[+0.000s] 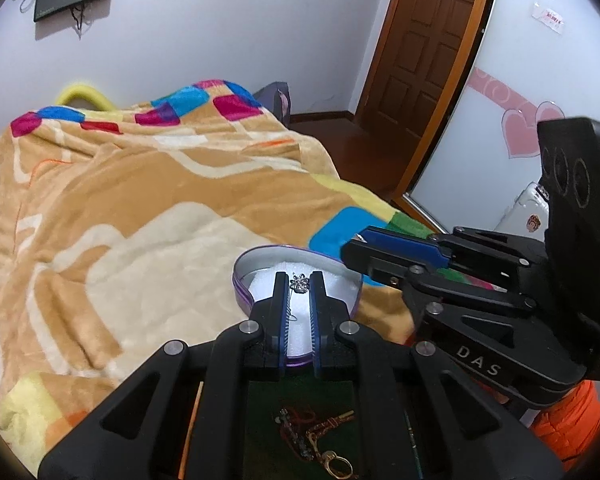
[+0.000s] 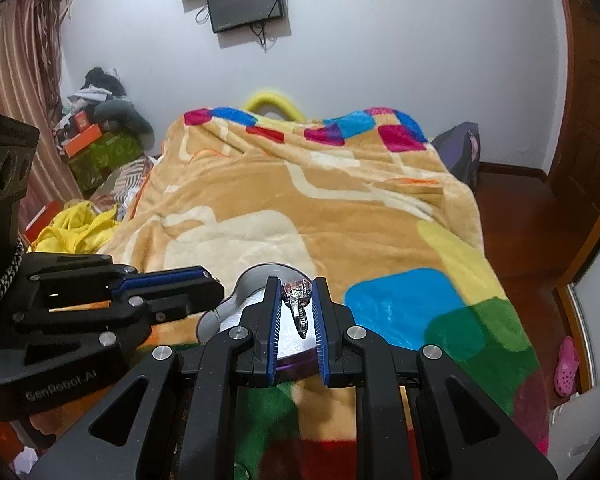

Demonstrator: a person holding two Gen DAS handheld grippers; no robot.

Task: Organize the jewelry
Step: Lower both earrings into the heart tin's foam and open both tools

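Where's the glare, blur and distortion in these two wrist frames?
Left wrist: white foam in the tin is blown out around the pendant; blanket soft; door frame bowed by fisheye. Right wrist: tin glares beneath the ring; dark vignette in the corners.

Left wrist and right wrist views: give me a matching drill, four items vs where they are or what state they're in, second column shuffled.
Items:
1. silver pendant
2. gold ring
3. heart-shaped tin
4. jewelled clip

Place or state:
A. between the fingers of the right gripper
B. between the fingers of the left gripper
C. open, with white foam inside
D. on the green surface below the left gripper

Pairs: 1-B, 2-D, 3-C, 4-A
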